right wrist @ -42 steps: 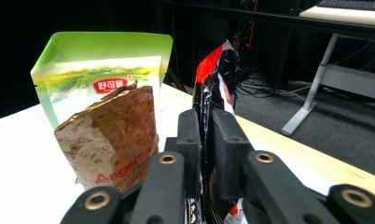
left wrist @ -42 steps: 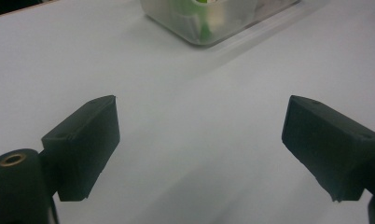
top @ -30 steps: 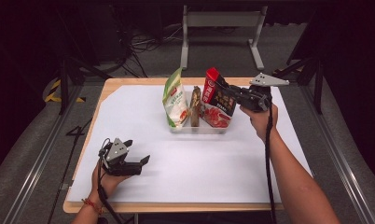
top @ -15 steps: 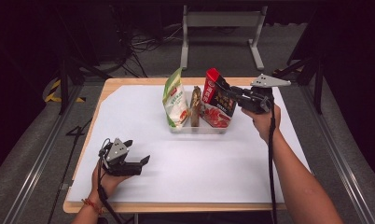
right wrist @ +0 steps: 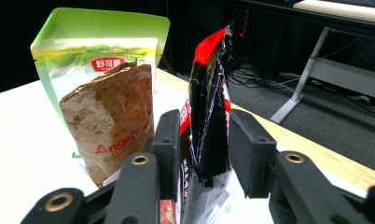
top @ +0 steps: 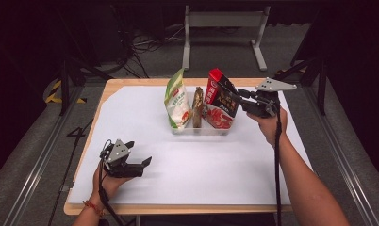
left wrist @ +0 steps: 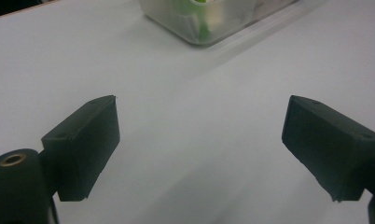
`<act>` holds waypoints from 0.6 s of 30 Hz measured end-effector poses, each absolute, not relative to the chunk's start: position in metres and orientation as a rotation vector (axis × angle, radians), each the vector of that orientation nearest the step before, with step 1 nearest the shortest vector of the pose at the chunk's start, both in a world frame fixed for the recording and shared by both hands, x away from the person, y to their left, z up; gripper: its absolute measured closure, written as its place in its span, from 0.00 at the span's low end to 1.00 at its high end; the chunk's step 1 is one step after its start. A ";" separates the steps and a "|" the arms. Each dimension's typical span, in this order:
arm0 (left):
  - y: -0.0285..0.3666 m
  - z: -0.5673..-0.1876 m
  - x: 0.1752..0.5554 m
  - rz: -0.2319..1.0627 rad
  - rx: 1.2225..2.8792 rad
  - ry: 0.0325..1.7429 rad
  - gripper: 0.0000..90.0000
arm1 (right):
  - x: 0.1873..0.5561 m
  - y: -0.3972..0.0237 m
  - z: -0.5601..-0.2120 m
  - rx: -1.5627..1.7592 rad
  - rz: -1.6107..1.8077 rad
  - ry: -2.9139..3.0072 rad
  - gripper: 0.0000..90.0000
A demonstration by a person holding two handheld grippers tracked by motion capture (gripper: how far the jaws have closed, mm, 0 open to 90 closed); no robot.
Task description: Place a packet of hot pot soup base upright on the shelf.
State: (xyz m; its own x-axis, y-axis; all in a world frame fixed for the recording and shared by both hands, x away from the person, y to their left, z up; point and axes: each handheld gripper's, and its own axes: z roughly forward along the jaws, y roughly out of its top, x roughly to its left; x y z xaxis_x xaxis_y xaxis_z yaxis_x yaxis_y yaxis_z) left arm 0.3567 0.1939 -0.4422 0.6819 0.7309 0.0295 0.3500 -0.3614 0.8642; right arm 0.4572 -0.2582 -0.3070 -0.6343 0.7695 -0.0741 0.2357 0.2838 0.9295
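A clear bin [top: 201,129] at the table's middle back holds three upright packets: a green one [top: 177,99], a brown one [top: 197,106] and a red-and-black one [top: 220,99]. My right gripper [top: 239,96] reaches in from the right at the red-and-black packet's top. In the right gripper view the red-and-black packet [right wrist: 209,93] stands between the jaws of my right gripper [right wrist: 204,126]. They have just been opening and no longer pinch it. My left gripper [top: 147,162] rests near the front left, open, with only white sheet between its jaws [left wrist: 199,121].
A white sheet [top: 201,165] covers the wooden table [top: 178,209]. In the right gripper view the brown packet [right wrist: 111,116] leans in front of the green packet [right wrist: 97,51]. A corner of the bin [left wrist: 209,18] lies ahead of the left gripper. A metal frame [top: 220,19] stands behind the table.
The right gripper's jaws have parted slightly around the red-and-black packet's top, and the hand has drawn back a little to the right. The left hand has not moved.
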 end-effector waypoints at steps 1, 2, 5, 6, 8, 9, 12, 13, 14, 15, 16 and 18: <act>0.194 -0.442 0.357 0.524 1.970 0.833 0.13 | 0.457 -0.258 -0.307 0.899 1.341 2.036 0.71; 0.194 -0.442 0.357 0.525 1.971 0.831 0.13 | 0.456 -0.259 -0.308 0.897 1.335 2.040 0.70; 0.194 -0.442 0.357 0.519 1.968 0.839 0.13 | 0.454 -0.260 -0.309 0.896 1.331 2.037 0.68; 0.194 -0.443 0.357 0.519 1.967 0.840 0.13 | 0.453 -0.260 -0.309 0.901 1.332 2.037 0.67; 0.194 -0.442 0.357 0.519 1.970 0.837 0.13 | 0.452 -0.260 -0.309 0.904 1.332 2.036 0.65; 0.194 -0.442 0.357 0.519 1.970 0.837 0.13 | 0.452 -0.260 -0.309 0.904 1.332 2.036 0.65; 0.194 -0.442 0.357 0.523 1.970 0.833 0.13 | 0.450 -0.260 -0.311 0.901 1.325 2.039 0.60; 0.194 -0.442 0.357 0.522 1.972 0.835 0.13 | 0.449 -0.260 -0.311 0.906 1.321 2.037 0.58; 0.194 -0.442 0.357 0.523 1.970 0.836 0.13 | 0.449 -0.260 -0.312 0.902 1.315 2.037 0.56; 0.194 -0.442 0.357 0.522 1.970 0.835 0.13 | 0.448 -0.259 -0.313 0.905 1.314 2.038 0.54; 0.194 -0.442 0.357 0.522 1.970 0.835 0.13 | 0.447 -0.259 -0.314 0.903 1.305 2.031 0.52; 0.194 -0.442 0.357 0.524 1.972 0.833 0.13 | 0.447 -0.259 -0.314 0.903 1.302 2.027 0.50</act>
State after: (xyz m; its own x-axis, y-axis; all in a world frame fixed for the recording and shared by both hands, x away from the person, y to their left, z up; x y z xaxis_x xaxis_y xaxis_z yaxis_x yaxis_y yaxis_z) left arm 0.3568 0.1940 -0.4422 0.6824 0.7302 0.0339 0.3466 -0.3641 0.8644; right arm 0.4470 -0.2590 -0.3141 -0.6158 0.7819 -0.0970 0.2369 0.3011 0.9237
